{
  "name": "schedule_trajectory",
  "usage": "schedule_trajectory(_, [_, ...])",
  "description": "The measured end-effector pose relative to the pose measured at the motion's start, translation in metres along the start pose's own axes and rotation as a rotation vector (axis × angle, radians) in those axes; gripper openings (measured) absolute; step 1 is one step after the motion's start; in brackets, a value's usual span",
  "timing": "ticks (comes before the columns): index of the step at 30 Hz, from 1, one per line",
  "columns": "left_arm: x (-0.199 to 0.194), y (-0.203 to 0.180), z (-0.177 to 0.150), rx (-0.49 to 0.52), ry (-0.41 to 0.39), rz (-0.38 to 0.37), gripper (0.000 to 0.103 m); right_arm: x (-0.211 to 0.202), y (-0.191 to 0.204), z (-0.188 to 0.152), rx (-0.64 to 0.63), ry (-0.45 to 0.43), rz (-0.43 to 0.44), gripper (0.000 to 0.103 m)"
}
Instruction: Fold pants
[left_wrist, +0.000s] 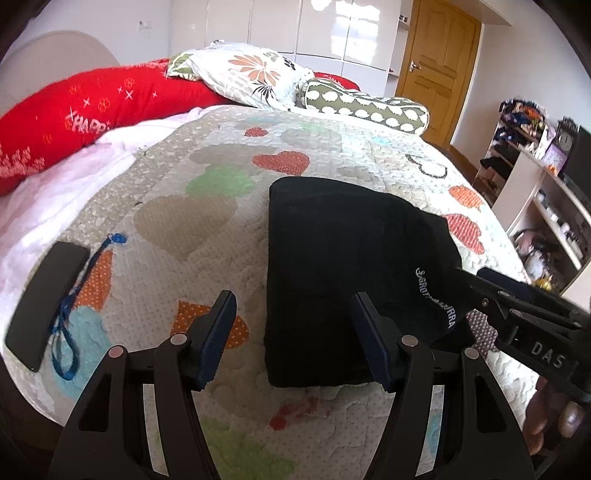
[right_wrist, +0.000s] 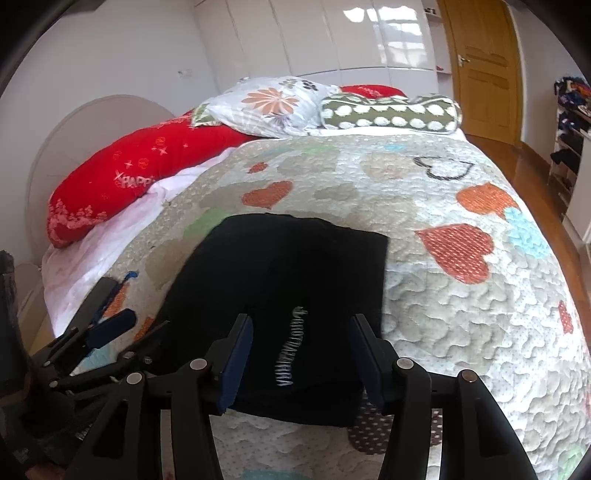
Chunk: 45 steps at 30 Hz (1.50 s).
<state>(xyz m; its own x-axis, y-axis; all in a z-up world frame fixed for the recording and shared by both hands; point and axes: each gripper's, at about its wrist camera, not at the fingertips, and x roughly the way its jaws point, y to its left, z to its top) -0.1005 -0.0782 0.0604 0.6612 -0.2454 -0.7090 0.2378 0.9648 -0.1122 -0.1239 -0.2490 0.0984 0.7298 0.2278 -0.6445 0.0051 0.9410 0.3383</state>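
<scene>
The black pants (left_wrist: 332, 258) lie folded into a thick rectangle on the heart-patterned quilt (left_wrist: 184, 229); white lettering shows on the near flap. My left gripper (left_wrist: 293, 295) is open, and its right finger overlaps the stack's near left corner. In the right wrist view the pants (right_wrist: 295, 266) fill the centre. My right gripper (right_wrist: 300, 317) straddles the lettered near edge with its pads apart from the cloth, open. That right gripper (left_wrist: 469, 277) reaches in from the right onto the top flap. The left gripper's fingers (right_wrist: 110, 328) show at the lower left.
A black phone (left_wrist: 48, 302) with a blue lanyard lies on the quilt left of the pants. A red pillow (left_wrist: 92, 110), a floral pillow (left_wrist: 251, 74) and a dotted bolster (left_wrist: 369, 103) lie at the bed's far end. Shelves (left_wrist: 535, 177) stand beyond the right bed edge.
</scene>
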Motion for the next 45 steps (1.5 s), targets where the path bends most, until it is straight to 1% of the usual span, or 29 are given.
schedule_trajectory(4, [0.008, 0.005, 0.003, -0.029, 0.015, -0.034, 0.067, 0.007, -0.026, -0.001, 0.075, 0.005, -0.033, 0.056])
schedule_trajectory(8, [0.015, 0.006, 0.003, -0.033, 0.019, -0.035, 0.067, 0.025, -0.047, 0.001, 0.139, 0.018, -0.001, 0.056])
schedule_trajectory(9, [0.016, 0.007, 0.002, -0.035, 0.02, -0.035, 0.069, 0.031, -0.049, 0.002, 0.151, 0.023, 0.032, 0.052])
schedule_trajectory(10, [0.018, 0.008, 0.002, -0.036, 0.02, -0.03, 0.071, 0.035, -0.049, 0.003, 0.155, 0.02, 0.084, 0.038])
schedule_trajectory(11, [0.02, 0.009, 0.001, -0.037, 0.019, -0.023, 0.073, 0.039, -0.047, 0.005, 0.148, 0.021, 0.11, 0.033])
schedule_trajectory(12, [0.022, 0.009, 0.0, -0.038, 0.021, -0.023, 0.074, 0.041, -0.042, 0.008, 0.118, 0.02, 0.088, 0.033])
schedule_trajectory(14, [0.023, 0.011, -0.001, -0.043, 0.027, -0.032, 0.074, 0.038, -0.033, 0.013, 0.051, 0.01, 0.06, 0.029])
schedule_trajectory(15, [0.023, 0.011, -0.001, -0.047, 0.026, -0.035, 0.074, 0.032, -0.031, 0.016, 0.034, -0.005, 0.054, 0.02])
schedule_trajectory(16, [0.024, 0.011, -0.002, -0.053, 0.027, -0.04, 0.074, 0.026, -0.03, 0.019, 0.018, -0.023, 0.046, 0.017])
schedule_trajectory(18, [0.026, 0.009, -0.003, -0.052, 0.03, -0.043, 0.074, 0.02, -0.031, 0.016, -0.016, -0.028, -0.002, 0.015])
schedule_trajectory(20, [0.028, 0.006, -0.006, -0.048, 0.031, -0.046, 0.074, 0.028, -0.039, 0.007, -0.007, 0.006, -0.07, 0.014])
schedule_trajectory(22, [0.03, 0.001, -0.007, -0.042, 0.04, -0.053, 0.074, 0.033, -0.048, 0.001, 0.05, 0.026, -0.044, 0.014])
schedule_trajectory(26, [0.026, -0.007, -0.008, -0.005, 0.03, -0.033, 0.074, 0.013, -0.061, 0.005, 0.167, -0.029, 0.018, 0.015])
schedule_trajectory(30, [0.027, -0.007, -0.008, -0.014, 0.043, -0.041, 0.074, 0.0, -0.047, 0.011, 0.122, -0.048, 0.024, 0.02])
schedule_trajectory(33, [0.025, -0.008, -0.005, 0.002, 0.047, -0.04, 0.074, 0.002, -0.026, 0.02, 0.056, -0.041, 0.038, 0.037])
schedule_trajectory(36, [0.018, -0.004, 0.005, -0.002, 0.023, -0.042, 0.074, 0.005, -0.009, 0.031, 0.014, -0.062, 0.066, 0.037])
schedule_trajectory(39, [0.016, 0.006, 0.025, -0.01, -0.016, -0.021, 0.074, 0.018, 0.003, 0.046, -0.003, -0.076, 0.065, 0.037])
schedule_trajectory(42, [0.028, 0.017, 0.044, -0.043, -0.024, -0.008, 0.074, 0.039, 0.009, 0.056, 0.006, -0.055, 0.057, 0.037])
schedule_trajectory(45, [0.049, 0.024, 0.057, -0.067, -0.004, 0.01, 0.074, 0.059, 0.012, 0.061, 0.008, -0.017, 0.02, 0.037])
